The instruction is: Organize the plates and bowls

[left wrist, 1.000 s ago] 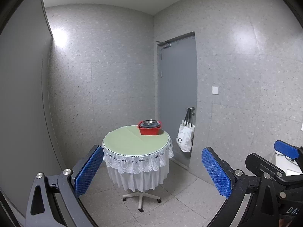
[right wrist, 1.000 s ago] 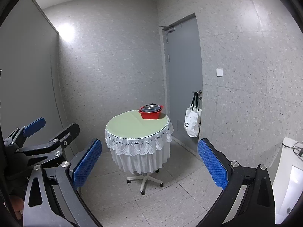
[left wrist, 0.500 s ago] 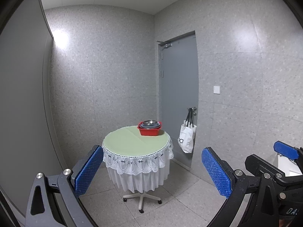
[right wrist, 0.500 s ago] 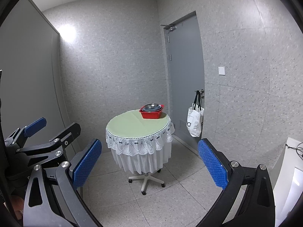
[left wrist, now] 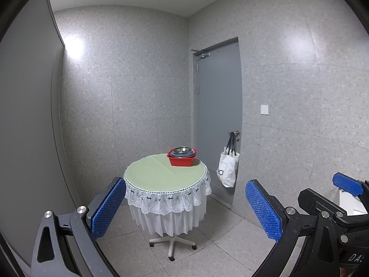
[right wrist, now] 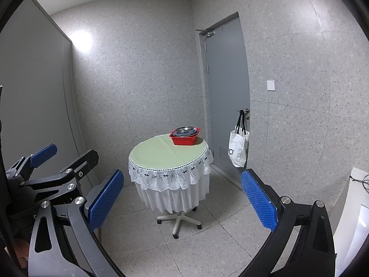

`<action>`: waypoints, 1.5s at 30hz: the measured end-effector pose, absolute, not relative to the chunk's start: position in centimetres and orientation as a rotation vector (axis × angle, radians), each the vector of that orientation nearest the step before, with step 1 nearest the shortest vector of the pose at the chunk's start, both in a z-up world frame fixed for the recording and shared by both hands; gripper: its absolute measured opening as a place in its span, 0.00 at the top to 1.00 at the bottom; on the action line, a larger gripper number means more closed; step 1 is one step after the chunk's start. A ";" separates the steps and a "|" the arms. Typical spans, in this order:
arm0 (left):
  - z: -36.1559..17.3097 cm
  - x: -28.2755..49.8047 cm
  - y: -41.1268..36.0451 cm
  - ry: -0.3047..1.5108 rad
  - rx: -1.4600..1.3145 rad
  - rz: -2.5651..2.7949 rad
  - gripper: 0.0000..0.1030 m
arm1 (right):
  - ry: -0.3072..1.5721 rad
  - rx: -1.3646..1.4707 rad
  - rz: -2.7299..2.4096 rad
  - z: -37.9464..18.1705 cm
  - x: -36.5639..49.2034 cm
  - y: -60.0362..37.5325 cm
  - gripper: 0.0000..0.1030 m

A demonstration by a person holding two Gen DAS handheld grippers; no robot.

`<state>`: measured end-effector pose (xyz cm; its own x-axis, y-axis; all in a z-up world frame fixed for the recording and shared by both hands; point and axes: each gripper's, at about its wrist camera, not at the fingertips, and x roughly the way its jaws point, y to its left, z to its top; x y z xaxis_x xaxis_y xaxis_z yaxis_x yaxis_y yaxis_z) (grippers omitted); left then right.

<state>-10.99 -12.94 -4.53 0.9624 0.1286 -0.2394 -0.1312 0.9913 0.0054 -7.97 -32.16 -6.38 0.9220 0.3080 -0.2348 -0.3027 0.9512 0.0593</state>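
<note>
A red basin (left wrist: 182,159) stands at the far right of a round table (left wrist: 159,175) with a green top and white lace skirt. Stacked in it are a blue plate and a metal bowl (left wrist: 183,150). The basin also shows in the right wrist view (right wrist: 185,138), with the bowl (right wrist: 184,130) on top. My left gripper (left wrist: 184,205) is open and empty, well short of the table. My right gripper (right wrist: 182,198) is open and empty too, also far from the table. Each gripper appears at the edge of the other's view.
The table stands on a wheeled pedestal base (left wrist: 171,244) on a tiled floor. A grey door (left wrist: 216,115) is behind it on the right, with a white tote bag (left wrist: 227,169) hanging from its handle. A white unit (right wrist: 352,219) is at the far right.
Both views have tilted slightly upward, so the table sits a little lower in frame. Both grippers stay open and empty.
</note>
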 end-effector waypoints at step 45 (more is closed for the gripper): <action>-5.9 -11.1 -14.4 0.233 0.001 0.150 0.00 | 0.246 0.029 0.322 -6.4 -7.5 -32.3 0.00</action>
<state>-11.08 -14.41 -5.93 0.9618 0.1482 -0.2302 -0.1481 0.9888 0.0181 -7.51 -32.27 -6.39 0.9191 0.3163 -0.2351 -0.3092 0.9486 0.0672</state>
